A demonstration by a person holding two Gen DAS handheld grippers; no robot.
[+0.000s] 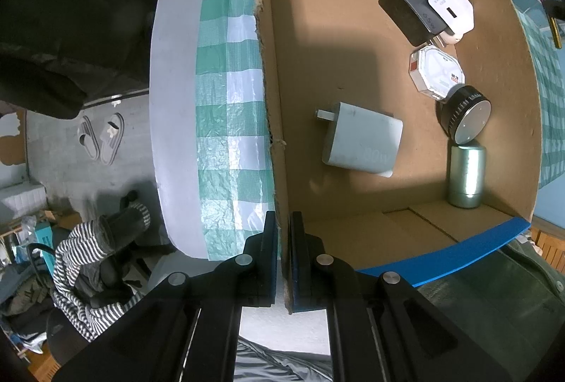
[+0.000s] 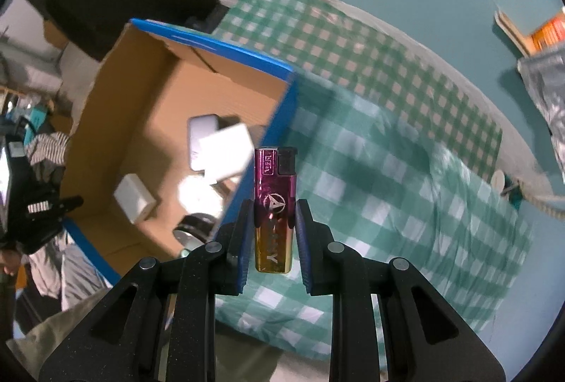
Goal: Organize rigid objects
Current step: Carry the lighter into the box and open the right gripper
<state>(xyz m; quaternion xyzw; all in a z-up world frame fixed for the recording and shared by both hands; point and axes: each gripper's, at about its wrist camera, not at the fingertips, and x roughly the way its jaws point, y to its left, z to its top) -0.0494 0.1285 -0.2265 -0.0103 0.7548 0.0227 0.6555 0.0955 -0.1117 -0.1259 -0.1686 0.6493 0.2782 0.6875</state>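
The left gripper (image 1: 282,240), jaws clamped on the cardboard box (image 1: 270,92) wall, is steadying it; the right gripper (image 2: 274,223), jaws clamped on a lighter (image 2: 274,205), is holding it beside the box for dropping in.

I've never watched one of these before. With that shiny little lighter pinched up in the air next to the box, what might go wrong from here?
Three things, I would guess:
1. The right gripper holds the lighter only low on its glossy body, so it may slip or tip.
2. It hangs outside the cardboard box, over the checked cloth; released now, it would likely miss.
3. The left gripper pinches the box's ragged wall, which might tear or bend.
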